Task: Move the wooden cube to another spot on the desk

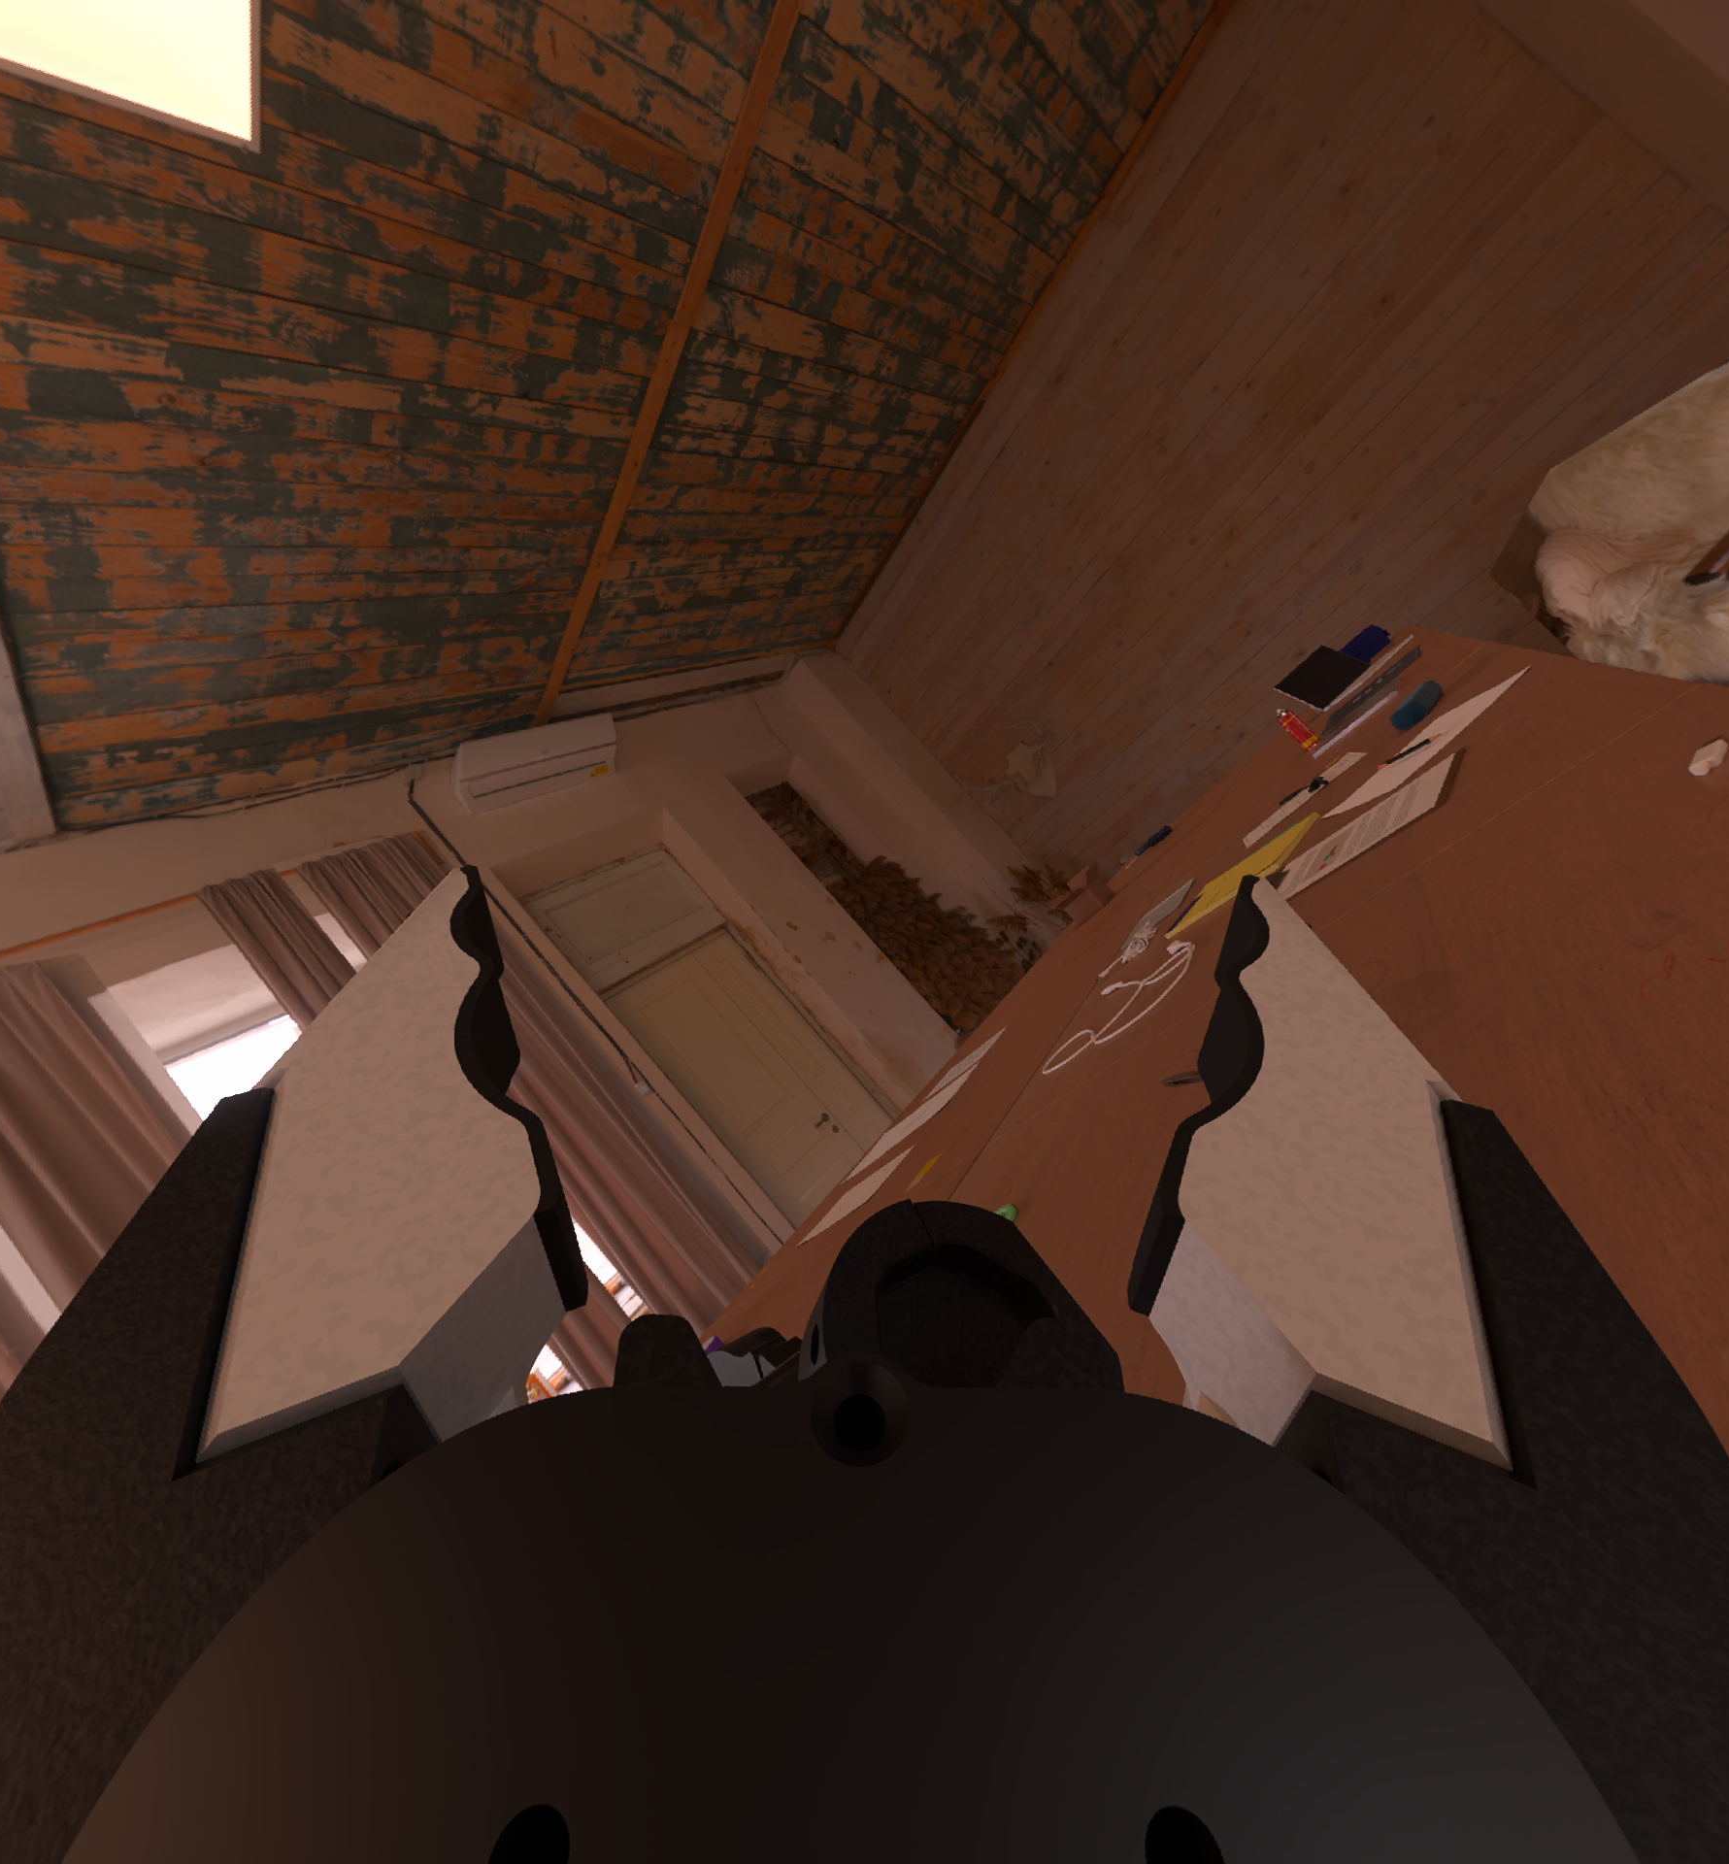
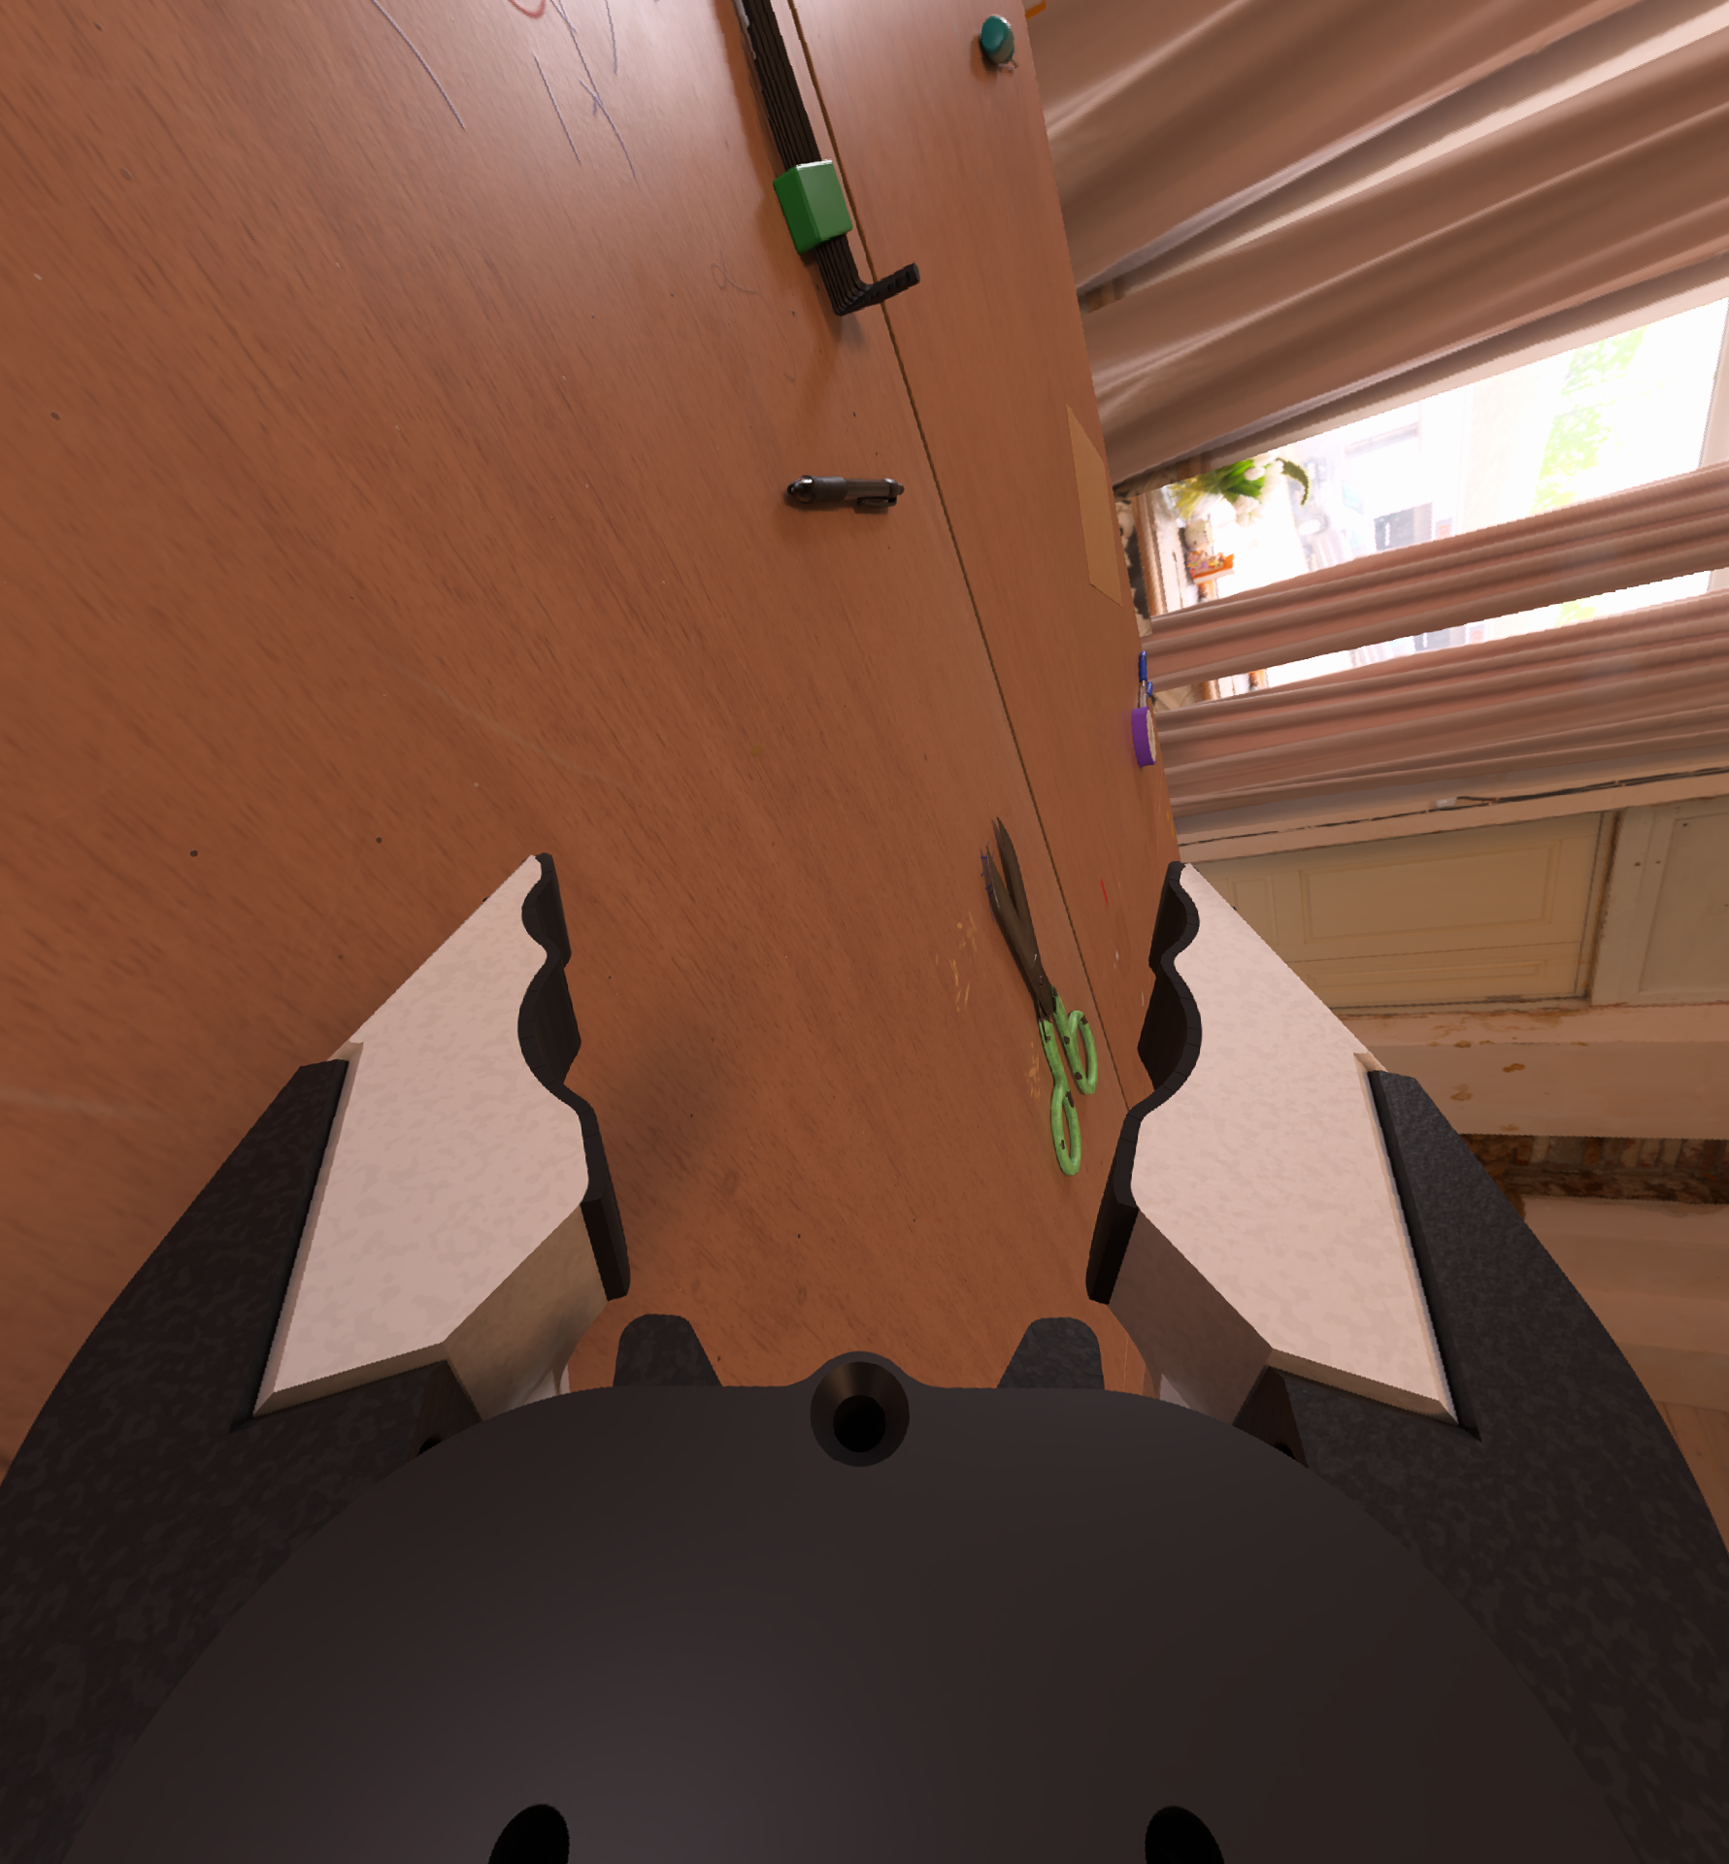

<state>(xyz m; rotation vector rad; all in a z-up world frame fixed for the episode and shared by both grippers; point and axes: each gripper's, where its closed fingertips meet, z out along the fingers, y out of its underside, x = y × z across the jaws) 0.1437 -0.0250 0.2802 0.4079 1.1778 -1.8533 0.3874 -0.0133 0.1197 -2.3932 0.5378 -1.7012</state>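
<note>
My left gripper (image 1: 858,883) is open and empty, tilted, above the near end of the brown desk (image 1: 1546,1009). A small brown block (image 1: 1087,893) that may be the wooden cube sits far off at the desk's back edge; it is too small to be sure. My right gripper (image 2: 860,865) is open and empty, close over the desk (image 2: 335,605). No cube shows in the right wrist view. A black rounded body (image 1: 941,1281), apparently the other gripper, shows low between my left fingers.
In the left wrist view a white cable (image 1: 1122,999), a yellow pad (image 1: 1243,872), papers (image 1: 1364,827), a black notebook (image 1: 1319,678) and a furry chair (image 1: 1667,545) show. In the right wrist view green-handled scissors (image 2: 1047,999), a black marker (image 2: 845,492), a hex key set (image 2: 810,202) and purple tape (image 2: 1142,736) show.
</note>
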